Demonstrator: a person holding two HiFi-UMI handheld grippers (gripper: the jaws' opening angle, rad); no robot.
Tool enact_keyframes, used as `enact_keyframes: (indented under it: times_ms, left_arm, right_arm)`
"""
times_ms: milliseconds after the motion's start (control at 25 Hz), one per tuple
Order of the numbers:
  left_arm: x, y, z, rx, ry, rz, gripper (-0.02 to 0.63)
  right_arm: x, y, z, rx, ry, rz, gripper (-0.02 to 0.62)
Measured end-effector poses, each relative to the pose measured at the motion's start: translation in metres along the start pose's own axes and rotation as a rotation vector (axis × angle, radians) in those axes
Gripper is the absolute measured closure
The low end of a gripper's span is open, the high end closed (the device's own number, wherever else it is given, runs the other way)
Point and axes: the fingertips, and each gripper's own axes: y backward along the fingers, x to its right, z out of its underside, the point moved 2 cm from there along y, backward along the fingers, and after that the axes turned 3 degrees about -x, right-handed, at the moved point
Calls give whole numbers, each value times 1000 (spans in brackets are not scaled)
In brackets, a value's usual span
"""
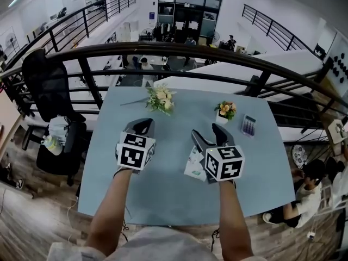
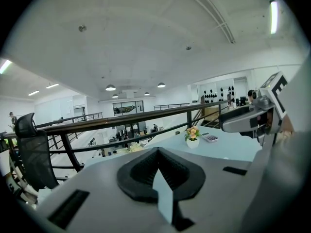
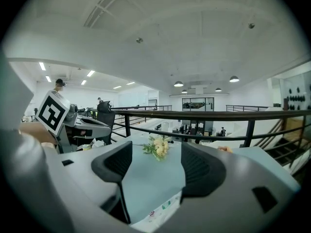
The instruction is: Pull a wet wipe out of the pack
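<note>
**While wet wipe pack [image 1: 193, 165] lies on table [image 1: 163, 194], nothing grips it**

Though the left gripper [image 2: 156, 152] is pressed together on nothing, the right gripper [image 3: 155, 154] gapes wide over the pack; beyond lie a bouquet [image 1: 161, 98], a flowerpot [image 1: 225, 111], a calculator [image 1: 248, 125]

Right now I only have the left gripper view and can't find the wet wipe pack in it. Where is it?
Observer: The head view shows the wet wipe pack lying flat on the table, partly hidden under the right tongs.
Operator: Are the right tongs open or shut?
Observer: Open. The right gripper view shows them apart with nothing between them, and the pack's printed edge shows just below the gap.
Operator: And how do my left tongs sit relative to the pack?
Observer: In the head view the left tongs are shut and sit to the left of the pack, clear of it.
</note>
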Motion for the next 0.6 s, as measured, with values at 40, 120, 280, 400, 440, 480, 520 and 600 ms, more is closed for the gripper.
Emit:
enact_keyframes:
  times_ms: [40, 120, 280, 400, 440, 480, 520, 600]
  left_arm:
    - [-2, 0, 0, 1, 0, -1, 614]
    - [-4, 0, 0, 4, -1, -3, 614]
    - [-4, 1, 1, -3, -1, -7, 614]
    - [-4, -1, 2, -6, 0, -9, 614]
    - [-3, -2, 2, -8, -2, -8, 614]
    - [-1, -2, 2, -10, -6, -6, 614]
    - [1, -3, 2, -13, -9, -3, 614]
    - [5, -4, 1, -14, -16, 0, 614]
  right_arm:
    - [-1, -2, -1, 0, -1, -2, 299]
    - [-2, -5, -2, 2, 0, -5, 298]
    - [-3, -6, -5, 7, 1, -12, 299]
    - [-1, -7, -5, 11, -1, -12, 299]
    - [0, -7, -4, 12, -3, -11, 299]
    - [1, -6, -3, 12, -6, -9, 299]
    - [3, -5, -2, 13, -9, -6, 299]
    - [8, -2, -2, 17, -16, -1, 299]
